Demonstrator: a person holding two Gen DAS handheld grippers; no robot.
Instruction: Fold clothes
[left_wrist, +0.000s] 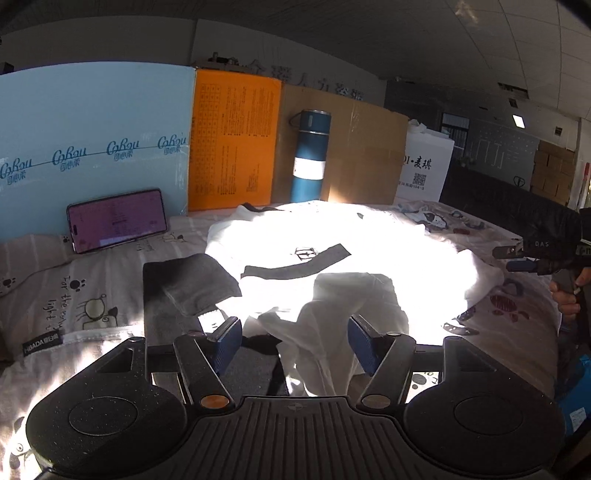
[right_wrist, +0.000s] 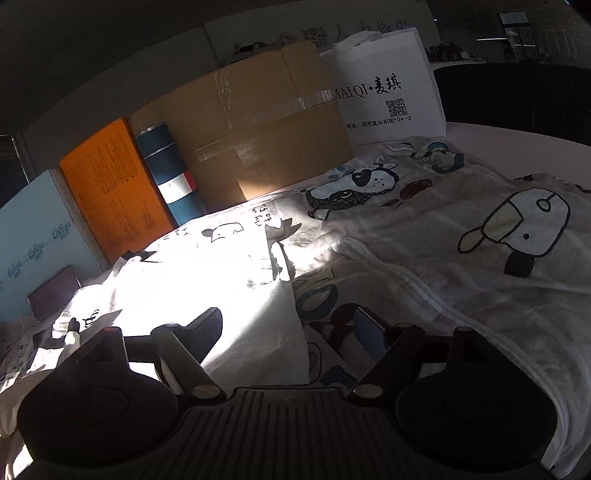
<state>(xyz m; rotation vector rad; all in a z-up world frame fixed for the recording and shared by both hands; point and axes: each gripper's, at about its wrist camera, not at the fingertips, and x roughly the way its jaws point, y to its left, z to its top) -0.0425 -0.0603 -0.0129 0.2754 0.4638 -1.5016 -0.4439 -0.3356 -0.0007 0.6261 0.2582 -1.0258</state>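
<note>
In the left wrist view the white cotton shirt with a dark stripe (left_wrist: 332, 254) lies spread and rumpled mid-bed on the cartoon-print blanket (left_wrist: 74, 295), so folding looks barely begun; the left claw (left_wrist: 295, 343) gapes wide with a shirt fold bunched between its jaws, ungripped. In the right wrist view the right claw (right_wrist: 291, 332) hangs open over the shirt's side edge (right_wrist: 221, 295), toward the bed's near edge

Black ribbed left gripper (left_wrist: 294, 345), blue pads (left_wrist: 227, 345), seemingly brass-coloured pivot screws.

White shirt (left_wrist: 332, 240) blown out by sun glare, detail lost; phone (left_wrist: 117, 220) screen text unreadable.
</note>
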